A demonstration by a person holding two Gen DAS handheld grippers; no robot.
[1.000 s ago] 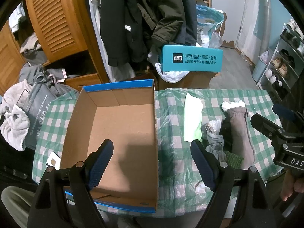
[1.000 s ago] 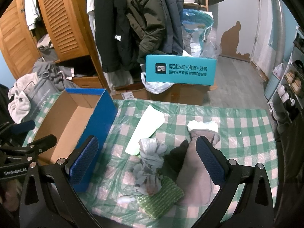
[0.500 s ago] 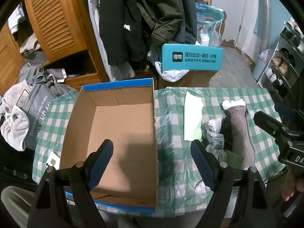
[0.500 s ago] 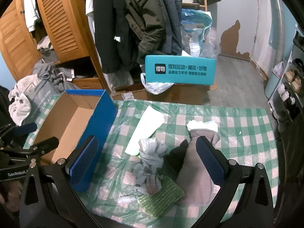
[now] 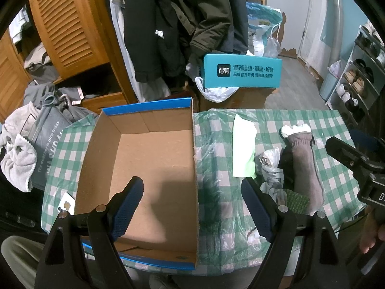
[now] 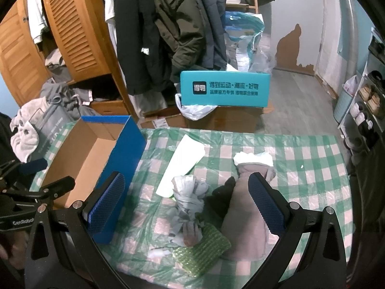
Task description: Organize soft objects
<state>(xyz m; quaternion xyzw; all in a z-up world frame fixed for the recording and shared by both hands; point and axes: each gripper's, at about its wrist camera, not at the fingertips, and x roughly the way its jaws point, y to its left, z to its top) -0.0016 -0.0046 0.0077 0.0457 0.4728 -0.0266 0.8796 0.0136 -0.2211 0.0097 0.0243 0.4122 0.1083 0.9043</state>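
Empty box, soft things beside it on the checked table (image 5: 324, 122).
The blue-edged cardboard box (image 5: 154, 168) held nothing; right of it lay the grey sock (image 6: 247, 214), crumpled bag (image 6: 190, 192) and green sponge (image 6: 202, 248). Left gripper (image 5: 192, 207) and right gripper (image 6: 185, 204) gaped wide, grasping nothing.

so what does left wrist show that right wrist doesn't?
Left wrist only: the whole bare floor of the box, a phone on the cloth beside it, and the right gripper at the frame's right edge.

Right wrist only: the box's blue outer wall, the green pad in full, and the left gripper at the frame's left edge.

Both: the checked tablecloth, grey sock, crumpled bag, pale sheet and teal box behind the table. Both grippers open, holding nothing.
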